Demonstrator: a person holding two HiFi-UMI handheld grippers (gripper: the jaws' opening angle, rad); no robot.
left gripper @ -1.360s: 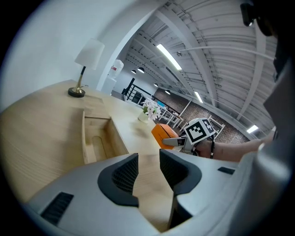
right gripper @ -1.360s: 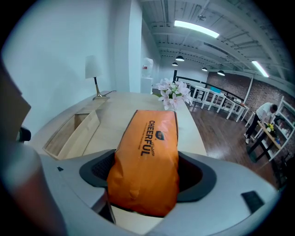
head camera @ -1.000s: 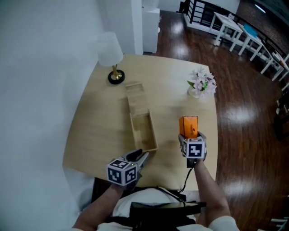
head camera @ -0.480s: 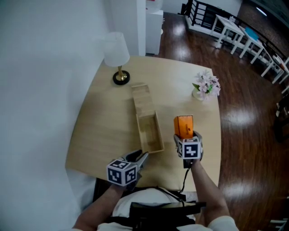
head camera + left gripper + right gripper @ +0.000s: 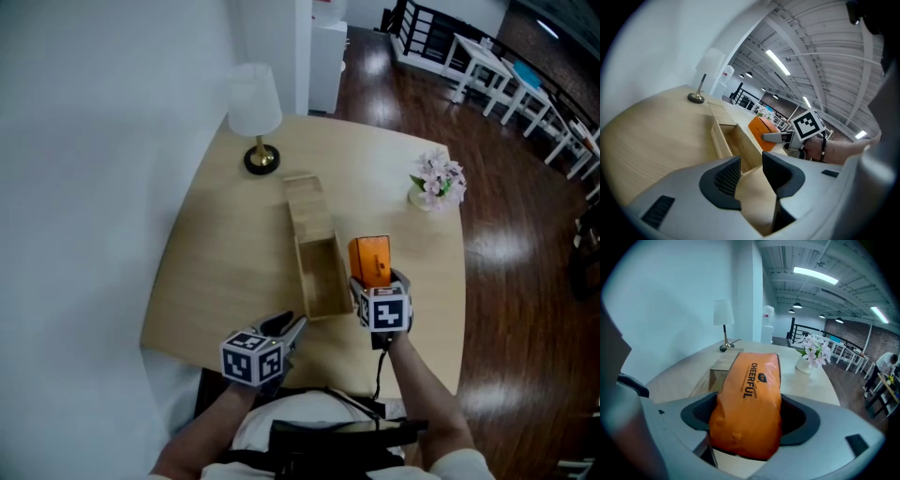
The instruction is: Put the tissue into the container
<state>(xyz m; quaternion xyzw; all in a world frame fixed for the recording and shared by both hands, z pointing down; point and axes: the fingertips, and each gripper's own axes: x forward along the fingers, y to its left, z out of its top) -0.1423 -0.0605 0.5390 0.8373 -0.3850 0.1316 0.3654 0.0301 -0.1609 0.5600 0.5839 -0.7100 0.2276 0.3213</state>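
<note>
My right claw (image 5: pixel 749 423) is closed on the orange tissue pack (image 5: pixel 750 390). The two pads press on its long sides close to the near end, so most of the pack sticks out forward past the claw. In the head view the pack is above the counter (image 5: pixel 225 253), at about 3 o'clock from the open part of the wooden container (image 5: pixel 305 277) and just beside its right wall, not yet over the opening. I cannot tell whether it is touching that wall. The container is a long narrow box that points toward 12 o'clock, and its far half looks covered by a lid. A lamp (image 5: pixel 255 112) stands at 11 o'clock from it, and a small vase of flowers (image 5: pixel 435 180) is well apart at 2 o'clock. My left claw (image 5: pixel 751 176) is at 7 o'clock from the container, near its close end. Its jaws are only a little apart and hold nothing; I see just the counter between them. I judge the pack to be light and soft, because the film wrinkles and bulges where the pads squeeze it. The smooth film is probably slippery, so a hold across the narrow width, nearer the middle, should be more secure than one at the end. The pack should not break, but a hard squeeze will crush it, and it may bend when it enters the narrow opening.
</note>
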